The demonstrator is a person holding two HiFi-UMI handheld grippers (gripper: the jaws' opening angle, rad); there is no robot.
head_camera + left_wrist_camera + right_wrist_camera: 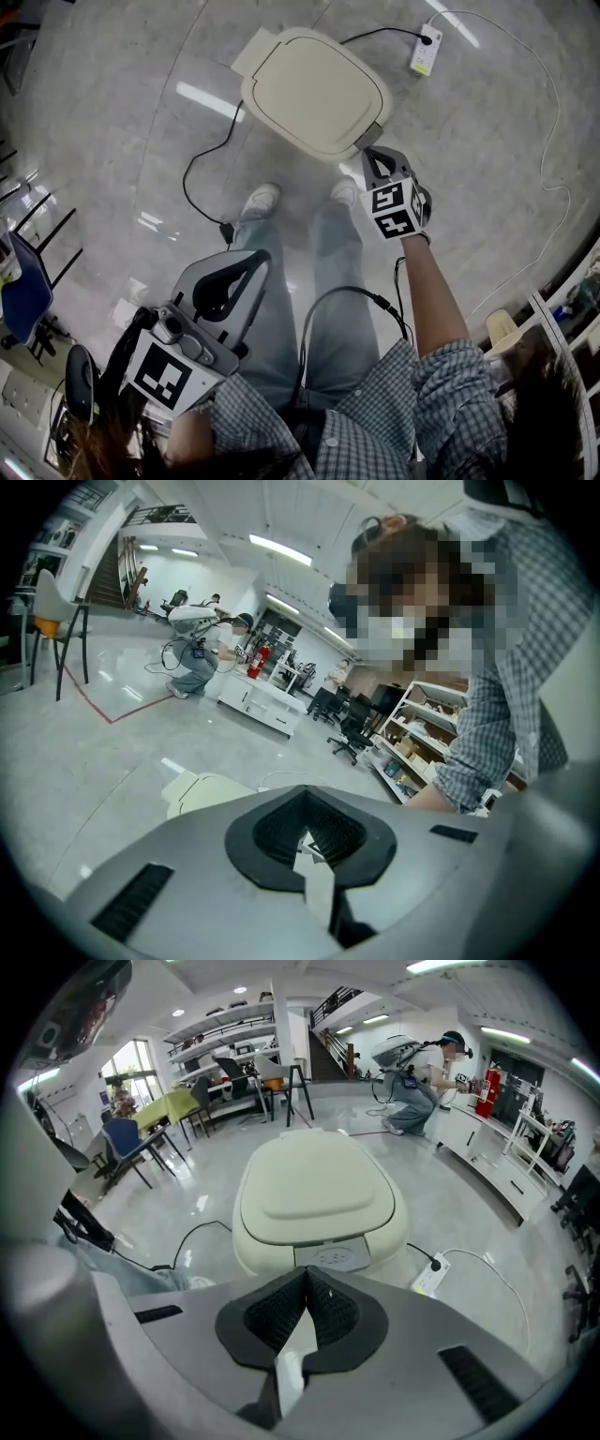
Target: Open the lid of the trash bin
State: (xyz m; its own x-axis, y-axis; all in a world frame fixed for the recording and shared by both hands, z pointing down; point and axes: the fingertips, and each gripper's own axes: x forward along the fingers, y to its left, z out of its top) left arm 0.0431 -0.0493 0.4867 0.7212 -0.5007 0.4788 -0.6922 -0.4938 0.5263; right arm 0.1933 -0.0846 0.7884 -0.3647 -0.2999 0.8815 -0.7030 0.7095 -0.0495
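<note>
The trash bin (317, 89) stands on the floor ahead of me, its cream lid (314, 1185) down and closed. A grey button panel (342, 1258) sits at the lid's near edge. My right gripper (371, 155) hovers just in front of that near edge, aimed at the panel, and its jaws (306, 1274) meet at the tips with nothing between them. My left gripper (262, 256) is held low by my left leg, well short of the bin. It is tilted up toward the room, its tips (305, 794) closed and empty. A corner of the bin (208, 794) shows past it.
A black cable (200, 178) runs from the bin across the floor to my left foot (262, 199). A white power strip (425, 50) with a white cord (555, 141) lies right of the bin. Chairs (28, 291) stand at the left and shelves (572, 309) at the right.
</note>
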